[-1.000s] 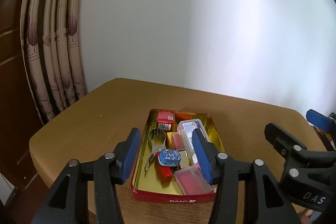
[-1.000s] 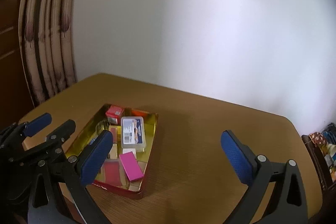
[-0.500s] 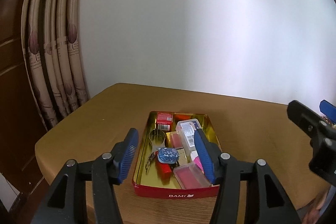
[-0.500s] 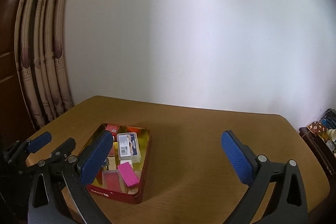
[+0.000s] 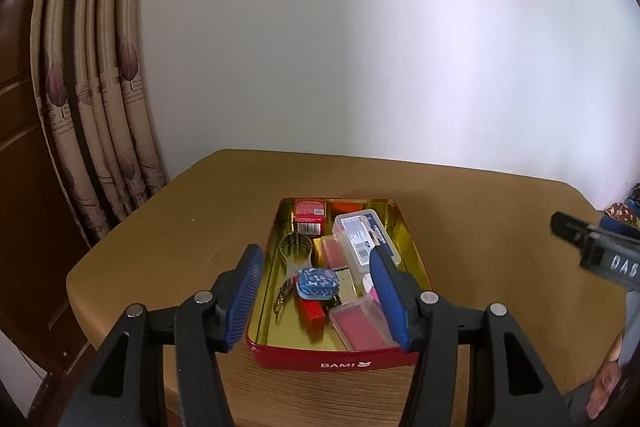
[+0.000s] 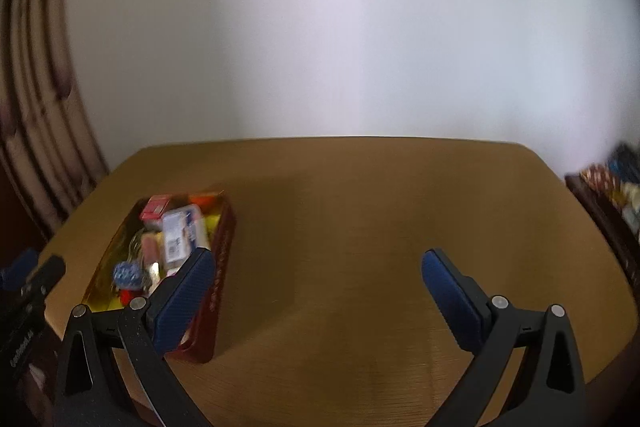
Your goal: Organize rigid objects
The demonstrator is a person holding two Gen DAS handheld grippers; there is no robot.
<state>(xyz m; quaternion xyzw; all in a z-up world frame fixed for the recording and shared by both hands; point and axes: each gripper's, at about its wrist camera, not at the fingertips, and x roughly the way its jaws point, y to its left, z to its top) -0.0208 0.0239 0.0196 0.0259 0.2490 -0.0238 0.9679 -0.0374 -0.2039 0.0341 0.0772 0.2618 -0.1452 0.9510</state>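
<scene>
Fingers: left gripper [image 5: 316, 297] spread, empty; right gripper [image 6: 316, 297] spread wide, empty.
Tin: red tin [image 5: 336, 361] sat on table [image 5: 180, 227], full of small items, directly ahead of left gripper.
Change: both grippers had backed off and levelled over the last second; probably no pick underway.
Left view only: blue case [image 5: 318, 282], clear box [image 5: 366, 237] sharp.
Right view: tin blurred; bare tabletop to its right.

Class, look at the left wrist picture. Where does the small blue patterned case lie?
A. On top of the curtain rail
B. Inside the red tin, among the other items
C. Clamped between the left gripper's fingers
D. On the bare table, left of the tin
B: the small blue patterned case rests inside the red tin among the other items, while the left gripper is open in front of the tin and grips nothing.
</scene>
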